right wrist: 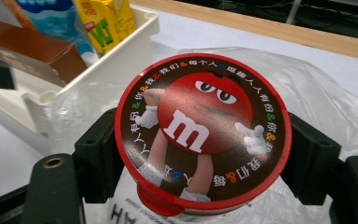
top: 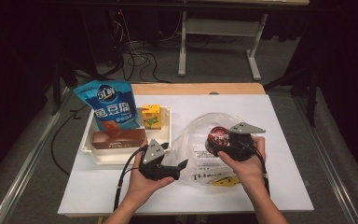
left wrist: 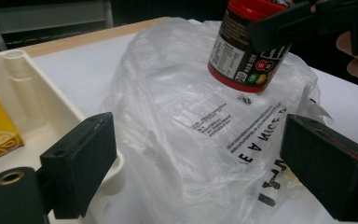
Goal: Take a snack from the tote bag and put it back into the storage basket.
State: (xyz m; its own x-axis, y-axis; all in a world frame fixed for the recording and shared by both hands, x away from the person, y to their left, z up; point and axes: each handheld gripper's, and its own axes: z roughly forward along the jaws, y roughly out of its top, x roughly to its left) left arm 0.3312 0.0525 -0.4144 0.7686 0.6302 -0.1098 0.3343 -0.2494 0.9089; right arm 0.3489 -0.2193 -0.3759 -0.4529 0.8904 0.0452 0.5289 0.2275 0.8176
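So the right gripper (top: 220,144) has its fingers (right wrist: 98,154) clamped on either side of a round candy tub (right wrist: 203,133), the one with the red rim and the red cartoon candy character on the lid. In the left gripper view you can see the tub's dark body with its label, tilted, with its red bottom edge right against the top of the clear plastic bag (left wrist: 191,135); I can't tell if it's actually touching the bag or just above it.

Using that bag as the landmark: it lies crumpled on the white worktop (top: 279,116), with black print on it and a bit of yellow near its front edge. The tub sits over the bag's far right part. The left gripper (top: 168,165) is just at the bag's left edge, fingers (left wrist: 81,161) spread wide with nothing gripped, pointed toward the bag. In its own view the bag sits between the two fingers but they aren't pressing on it.

Left of the bag, just beside it, is a cream tray (top: 168,135). Inside that are a blue snack bag (top: 108,105) standing up at the back, a small yellow drink carton (top: 151,116) on the side nearest the plastic bag, and a brown box (top: 119,138) lying along the front.

Both hands come in from the near edge of the worktop, one on each side of the bag.
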